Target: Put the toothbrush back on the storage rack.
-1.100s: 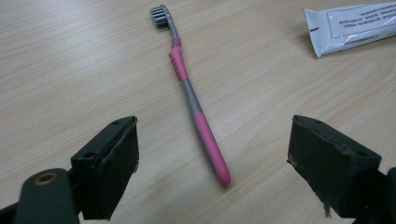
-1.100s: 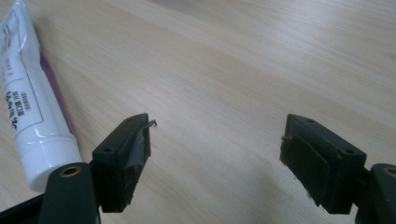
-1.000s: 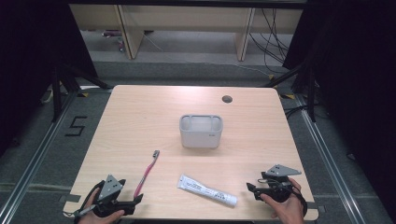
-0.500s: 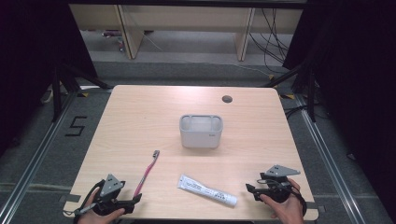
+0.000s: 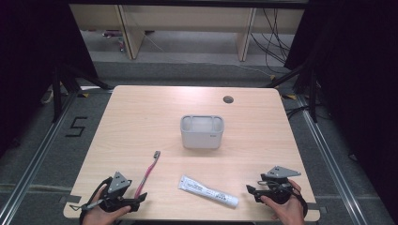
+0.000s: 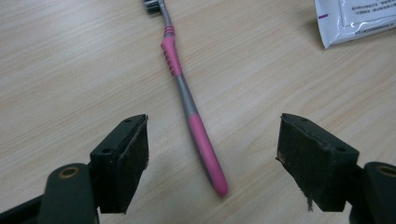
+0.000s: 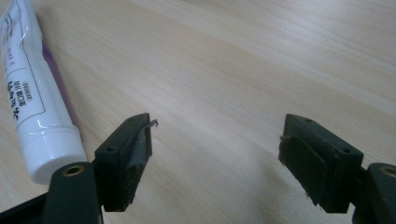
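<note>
the left gripper (image 6: 212, 154) has just been narrowing its spread jaws, the pink and grey plastic toothbrush (image 6: 187, 93) lying untouched between them on the pale wooden table (image 5: 141, 117). the right gripper (image 7: 215, 154) gapes beside the white toothpaste tube (image 7: 32, 88).

A taped 5 (image 5: 76, 127) marks the floor (image 5: 47, 154) left of the table.

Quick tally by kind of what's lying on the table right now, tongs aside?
Toothbrush, pink and grey: 1
Toothpaste tube, white: 1
Holder, grey, with compartments: 1
Total: 3
</note>
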The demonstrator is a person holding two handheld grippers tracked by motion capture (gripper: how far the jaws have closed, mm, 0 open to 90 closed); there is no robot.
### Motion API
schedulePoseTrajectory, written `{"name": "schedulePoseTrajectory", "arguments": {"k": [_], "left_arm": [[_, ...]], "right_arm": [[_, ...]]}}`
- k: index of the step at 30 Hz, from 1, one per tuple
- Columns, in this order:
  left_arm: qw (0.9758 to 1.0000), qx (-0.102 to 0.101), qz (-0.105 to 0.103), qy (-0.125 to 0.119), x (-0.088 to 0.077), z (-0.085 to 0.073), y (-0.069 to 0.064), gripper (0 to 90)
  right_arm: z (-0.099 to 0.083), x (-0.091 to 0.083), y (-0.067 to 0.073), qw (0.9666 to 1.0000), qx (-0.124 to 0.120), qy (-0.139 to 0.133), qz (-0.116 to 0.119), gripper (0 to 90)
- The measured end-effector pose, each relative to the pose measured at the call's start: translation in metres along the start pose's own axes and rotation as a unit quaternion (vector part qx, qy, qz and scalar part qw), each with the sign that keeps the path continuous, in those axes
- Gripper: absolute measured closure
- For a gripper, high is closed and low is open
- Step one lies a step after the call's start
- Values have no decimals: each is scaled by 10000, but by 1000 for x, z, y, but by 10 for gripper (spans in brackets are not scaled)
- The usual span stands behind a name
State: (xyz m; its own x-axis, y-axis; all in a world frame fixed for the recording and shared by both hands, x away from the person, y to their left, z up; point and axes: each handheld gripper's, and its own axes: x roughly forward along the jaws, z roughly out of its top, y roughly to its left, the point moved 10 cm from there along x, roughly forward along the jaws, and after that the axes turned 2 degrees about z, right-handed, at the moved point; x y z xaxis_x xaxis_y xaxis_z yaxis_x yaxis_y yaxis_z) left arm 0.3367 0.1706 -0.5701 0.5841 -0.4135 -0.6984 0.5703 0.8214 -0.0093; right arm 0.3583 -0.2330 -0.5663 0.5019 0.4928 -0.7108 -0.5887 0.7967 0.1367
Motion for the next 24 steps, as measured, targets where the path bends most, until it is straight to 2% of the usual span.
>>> {"name": "schedulePoseTrajectory", "arguments": {"k": [2, 3, 4, 5, 6, 7, 8, 9, 11, 12, 14, 15, 16, 18, 19, 20, 21, 22, 23, 24], "left_arm": [[10000, 52, -15, 63, 0, 3, 2, 268], [10000, 45, -8, 38, 1, 5, 2, 276], [9999, 64, -2, 86, 1, 7, 4, 289], [9999, 56, 18, 121, 2, 8, 6, 305], [9997, 132, -62, 219, 2, 8, 6, 317], [9995, 147, -93, 272, 3, 8, 7, 332], [9993, 177, -101, 311, 4, 8, 8, 340], [9989, 177, -128, 422, 4, 7, 8, 344], [9987, 214, -149, 444, 7, 10, 8, 363], [9987, 211, -148, 443, 8, 11, 8, 378], [9985, 241, -142, 480, 12, 14, 9, 396], [9985, 215, -135, 491, 13, 16, 9, 417], [9982, 275, -157, 512, 15, 18, 10, 433], [9977, 288, -165, 584, 18, 21, 12, 486], [9977, 261, -162, 610, 19, 23, 13, 506], [9975, 265, -165, 640, 21, 25, 14, 527], [9969, 309, -176, 696, 22, 26, 15, 540], [9973, 243, -155, 682, 23, 29, 16, 554], [9955, 401, -165, 845, 23, 28, 18, 578], [9946, 438, -156, 931, 24, 30, 19, 590]], "right_arm": [[0, 0, -1, 10000, -6, -2, -19, 258], [1, 0, -4, 9999, -119, -34, -80, 258], [2, 0, -4, 9998, -132, -58, -109, 258], [2, 0, -3, 9999, -118, -48, -53, 258], [2, 0, -5, 9997, -224, -83, -90, 258], [2, 0, -4, 9999, -126, -80, -78, 258], [1, 0, -3, 9999, -170, 5, -9, 258], [1, 0, -3, 9999, -148, -20, -29, 258], [1, 0, -1, 10000, -42, -21, -4, 258], [1, 1, -1, 10000, -52, -44, 25, 258], [2, 0, -3, 9998, -177, -59, -60, 258], [0, 1, 1, 10000, -31, -4, 16, 258], [0, 1, 3, 10000, 23, -3, 7, 258], [1, 2, 2, 9999, -102, -27, -9, 258], [2, 3, 0, 9996, -276, -42, 33, 258], [1, 3, 3, 9999, -89, -52, 12, 258], [1, 3, 2, 9999, -124, -56, 14, 258], [3, 2, -3, 9994, -347, -66, -63, 258], [1, 2, 1, 9999, -125, -6, -21, 258], [1, 3, 1, 9999, -126, -42, 27, 258]]}}
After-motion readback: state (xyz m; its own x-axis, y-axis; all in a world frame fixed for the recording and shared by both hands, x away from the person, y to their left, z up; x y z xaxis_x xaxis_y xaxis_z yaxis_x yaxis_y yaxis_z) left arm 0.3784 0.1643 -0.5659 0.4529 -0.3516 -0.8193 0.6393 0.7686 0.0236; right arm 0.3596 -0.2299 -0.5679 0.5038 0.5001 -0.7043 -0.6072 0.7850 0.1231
